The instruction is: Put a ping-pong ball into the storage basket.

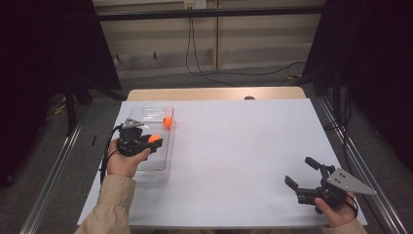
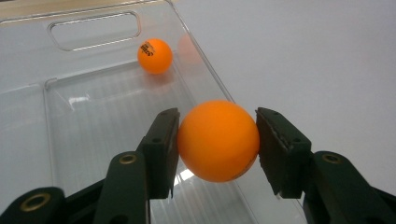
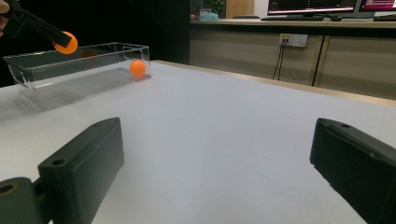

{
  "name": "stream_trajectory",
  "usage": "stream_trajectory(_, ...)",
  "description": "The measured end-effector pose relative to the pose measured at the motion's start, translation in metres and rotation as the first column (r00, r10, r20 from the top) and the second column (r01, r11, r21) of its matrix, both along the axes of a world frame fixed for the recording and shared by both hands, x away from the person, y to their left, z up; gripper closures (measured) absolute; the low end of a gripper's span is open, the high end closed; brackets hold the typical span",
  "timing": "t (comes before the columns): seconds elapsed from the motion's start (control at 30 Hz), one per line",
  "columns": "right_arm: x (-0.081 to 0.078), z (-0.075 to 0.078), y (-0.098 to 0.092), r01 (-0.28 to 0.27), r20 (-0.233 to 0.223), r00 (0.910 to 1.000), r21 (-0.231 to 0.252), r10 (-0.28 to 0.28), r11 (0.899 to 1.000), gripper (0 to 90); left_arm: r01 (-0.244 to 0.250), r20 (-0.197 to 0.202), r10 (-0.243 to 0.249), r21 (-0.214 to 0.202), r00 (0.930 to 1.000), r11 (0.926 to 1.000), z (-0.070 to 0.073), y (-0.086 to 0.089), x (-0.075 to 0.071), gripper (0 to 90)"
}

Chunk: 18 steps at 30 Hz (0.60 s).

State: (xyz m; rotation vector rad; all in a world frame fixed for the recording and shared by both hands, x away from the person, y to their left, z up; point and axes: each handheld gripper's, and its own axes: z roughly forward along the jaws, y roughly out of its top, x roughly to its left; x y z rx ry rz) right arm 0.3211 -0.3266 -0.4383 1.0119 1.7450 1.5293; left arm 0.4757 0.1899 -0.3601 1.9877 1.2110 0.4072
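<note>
Left tool (image 2: 217,142) is clamped on an orange ball (image 2: 218,140), held just above the right wall of the clear bin (image 2: 28,121) w/ a second orange ball (image 2: 154,55) already sitting at the far end inside. Looks like the drop-off step imo: next it prob needs to shift a bit over the bin floor, then let go so the ball doesn't bounce out. Right tool (image 1: 309,176) is wide open, holding nothing, parked on the white surface (image 1: 234,146) well apart from the bin.
</note>
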Motion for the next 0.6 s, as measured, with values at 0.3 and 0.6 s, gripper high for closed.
stream_trajectory(0.3,-0.0005,0.0003,-0.0003,0.004,-0.003,1.0000,0.001,-0.004,1.000,2.8,-0.010,-0.005,0.010,0.013,0.9999,0.9999,-0.0030,0.0014,0.0020,51.0)
stream_trajectory(0.6,-0.0008,0.0001,-0.0009,0.003,0.000,1.0000,0.001,-0.003,1.000,2.8,-0.035,0.003,0.035,0.014,0.9994,0.9993,-0.0060,0.0016,0.0035,50.9)
